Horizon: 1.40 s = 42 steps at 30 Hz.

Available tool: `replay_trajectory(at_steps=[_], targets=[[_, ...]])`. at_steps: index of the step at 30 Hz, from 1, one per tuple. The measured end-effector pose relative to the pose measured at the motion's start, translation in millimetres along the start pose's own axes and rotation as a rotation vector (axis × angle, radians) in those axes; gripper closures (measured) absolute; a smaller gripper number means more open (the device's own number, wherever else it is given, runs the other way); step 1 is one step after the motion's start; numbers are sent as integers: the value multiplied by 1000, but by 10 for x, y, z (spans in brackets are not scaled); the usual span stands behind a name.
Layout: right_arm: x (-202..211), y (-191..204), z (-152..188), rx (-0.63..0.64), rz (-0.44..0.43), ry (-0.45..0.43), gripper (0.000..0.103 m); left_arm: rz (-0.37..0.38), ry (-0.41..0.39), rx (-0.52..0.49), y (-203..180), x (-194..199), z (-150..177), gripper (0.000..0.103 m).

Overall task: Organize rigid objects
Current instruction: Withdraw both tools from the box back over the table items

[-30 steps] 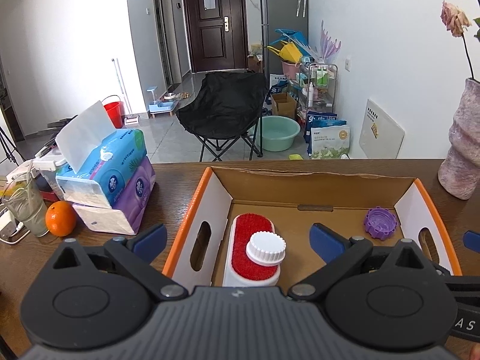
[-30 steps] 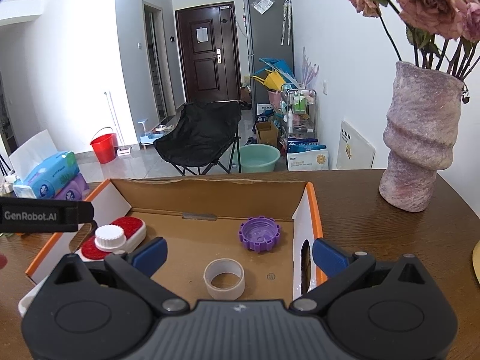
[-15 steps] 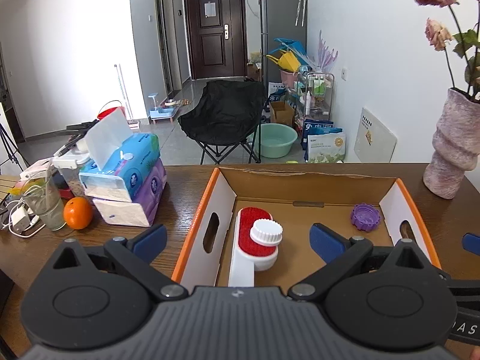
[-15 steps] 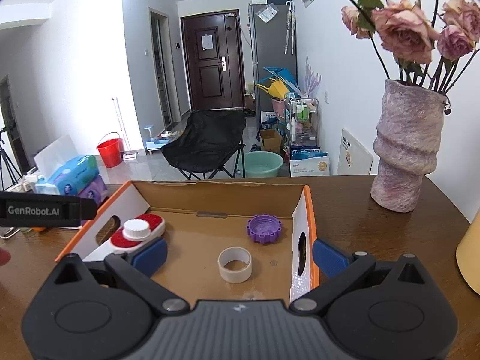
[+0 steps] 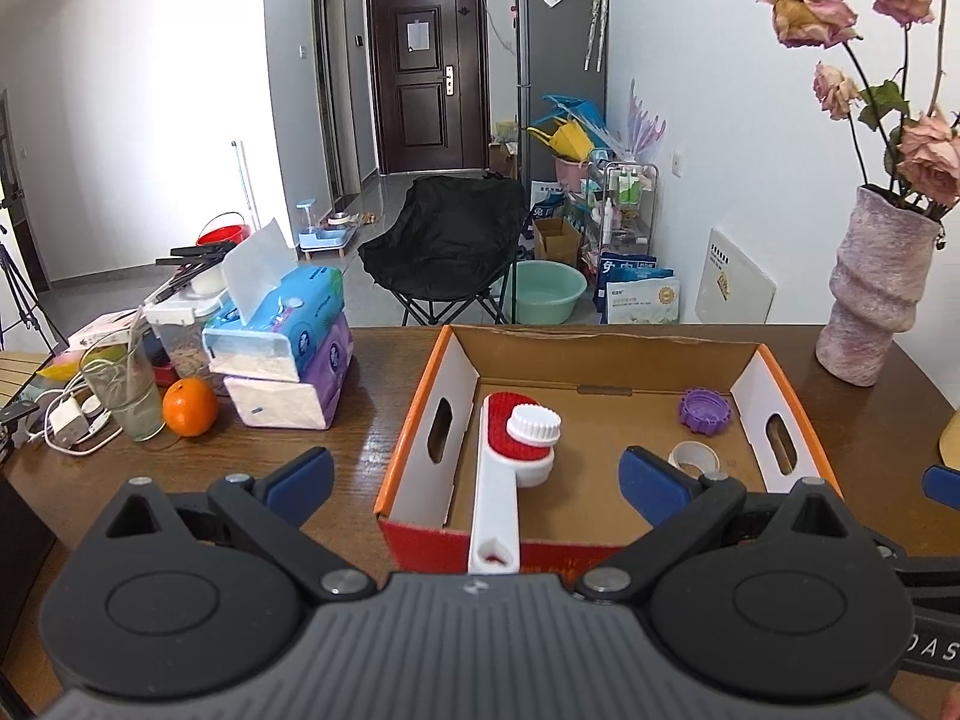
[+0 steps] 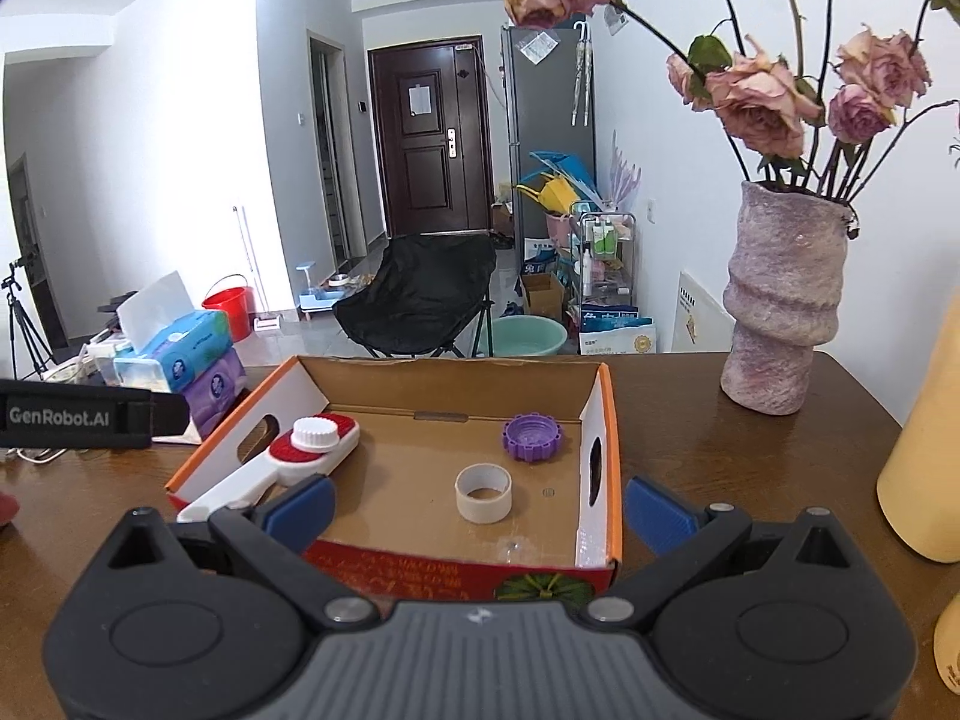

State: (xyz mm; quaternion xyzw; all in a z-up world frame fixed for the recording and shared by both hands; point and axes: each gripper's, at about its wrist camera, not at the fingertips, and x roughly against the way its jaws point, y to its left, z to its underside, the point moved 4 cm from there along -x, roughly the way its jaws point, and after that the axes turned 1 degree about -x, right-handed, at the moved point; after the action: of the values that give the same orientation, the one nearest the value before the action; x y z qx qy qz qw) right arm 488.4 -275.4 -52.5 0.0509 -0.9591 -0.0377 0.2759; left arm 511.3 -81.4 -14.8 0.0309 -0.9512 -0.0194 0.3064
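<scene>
Near the box front: both claws hang back, holding nothing.
Left claw (image 5: 474, 474): fingers spread wide, empty.
Right claw (image 6: 477, 507): fingers apart, empty.
Box (image 6: 591, 420): open cardboard, on the surface.
Brush (image 5: 510, 450): inside, by the box's left wall, handle over its front edge.
White cap (image 6: 315, 433): on the brush.
Tape ring (image 6: 483, 492): box middle.
Purple lid (image 6: 532, 438): box back right.
Progress: seemingly finished; nothing loose visible nearby.

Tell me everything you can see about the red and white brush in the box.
The brush looks like white plastic, with an oval head of red bristles facing up and a long flat handle with a hanging hole at its end. It lies along the left side of the cardboard box, its handle sticking out over the near wall. A white ribbed cap sits on the bristles. Neither tool touches it.
</scene>
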Motion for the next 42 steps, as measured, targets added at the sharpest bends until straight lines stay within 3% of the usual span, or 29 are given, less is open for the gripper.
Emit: replay_trajectory(at_steps=[24, 42], targets=[[1048, 12, 617, 11, -4, -54, 0, 25, -72, 21, 237, 881, 700, 0], [1587, -92, 1007, 2, -9, -84, 0, 23, -110, 47, 404, 1359, 1166, 0]])
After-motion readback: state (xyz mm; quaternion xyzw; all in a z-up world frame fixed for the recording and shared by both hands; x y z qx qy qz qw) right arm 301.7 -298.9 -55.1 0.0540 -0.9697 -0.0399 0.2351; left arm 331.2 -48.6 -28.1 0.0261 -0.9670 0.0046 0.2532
